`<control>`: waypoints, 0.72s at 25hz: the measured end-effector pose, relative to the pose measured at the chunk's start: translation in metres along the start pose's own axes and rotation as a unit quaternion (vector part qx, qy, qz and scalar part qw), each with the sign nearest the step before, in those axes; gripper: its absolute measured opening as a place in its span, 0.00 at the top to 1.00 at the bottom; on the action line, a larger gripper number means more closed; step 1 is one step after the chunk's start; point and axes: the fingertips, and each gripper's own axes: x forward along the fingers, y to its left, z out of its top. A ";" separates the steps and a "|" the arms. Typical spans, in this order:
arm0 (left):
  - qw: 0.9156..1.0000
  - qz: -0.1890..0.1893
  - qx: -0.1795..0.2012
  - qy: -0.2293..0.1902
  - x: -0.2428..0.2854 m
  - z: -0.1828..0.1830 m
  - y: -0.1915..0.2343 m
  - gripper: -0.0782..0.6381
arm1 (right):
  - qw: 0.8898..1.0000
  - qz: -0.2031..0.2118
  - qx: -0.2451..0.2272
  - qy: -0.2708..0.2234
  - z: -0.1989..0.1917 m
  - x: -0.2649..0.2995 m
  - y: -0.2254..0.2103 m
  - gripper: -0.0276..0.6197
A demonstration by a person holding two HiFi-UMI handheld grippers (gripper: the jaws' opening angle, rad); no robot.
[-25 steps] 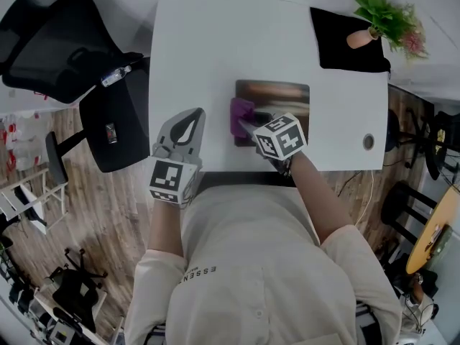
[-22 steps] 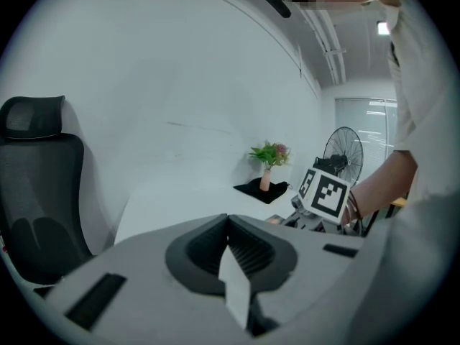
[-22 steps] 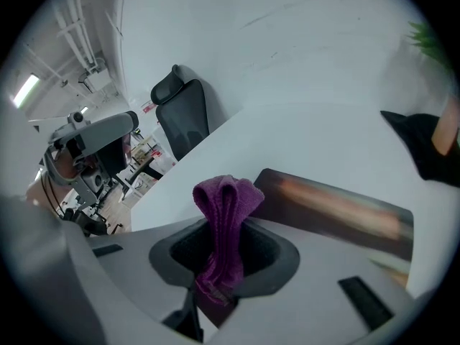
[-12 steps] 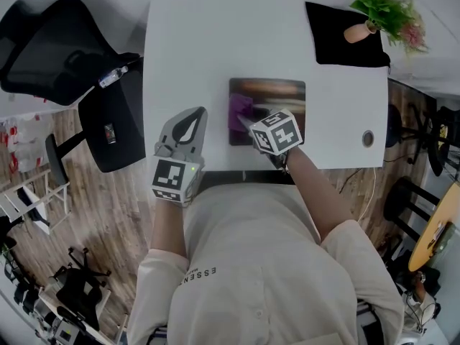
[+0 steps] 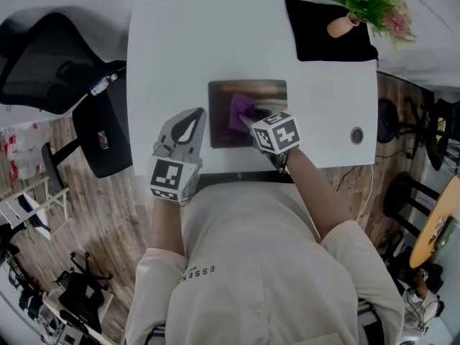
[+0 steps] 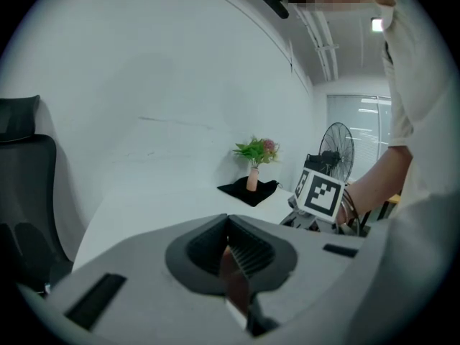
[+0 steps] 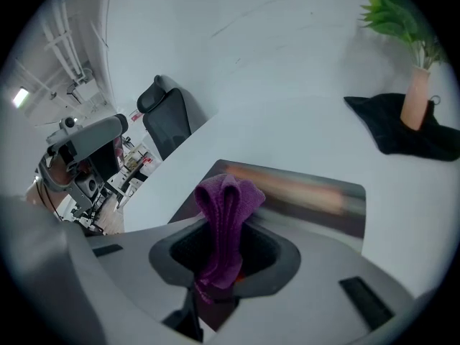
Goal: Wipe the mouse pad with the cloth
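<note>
Right gripper (image 5: 248, 122) pinches the cloth (image 5: 239, 110) over the mouse pad (image 5: 221, 134) — unpinned, it may slide; left gripper (image 5: 188, 118) closed, empty.

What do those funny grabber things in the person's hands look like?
Both the left gripper and the right gripper are pale grey with dark ribbed pads inside. Each carries a white cube with black square markers. The person wears a cream shirt.

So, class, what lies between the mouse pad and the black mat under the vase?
Only bare white table separates mouse pad and black mat; the head view shows it.
</note>
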 end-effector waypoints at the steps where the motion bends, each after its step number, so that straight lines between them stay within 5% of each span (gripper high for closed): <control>1: 1.000 -0.002 0.001 -0.001 0.004 0.002 -0.004 0.89 | 1.000 -0.003 0.003 0.000 -0.002 -0.004 -0.005 0.80; 18: 1.000 0.015 0.001 0.004 0.028 0.006 -0.056 0.89 | 0.998 -0.042 0.034 -0.010 -0.037 -0.062 -0.079 0.80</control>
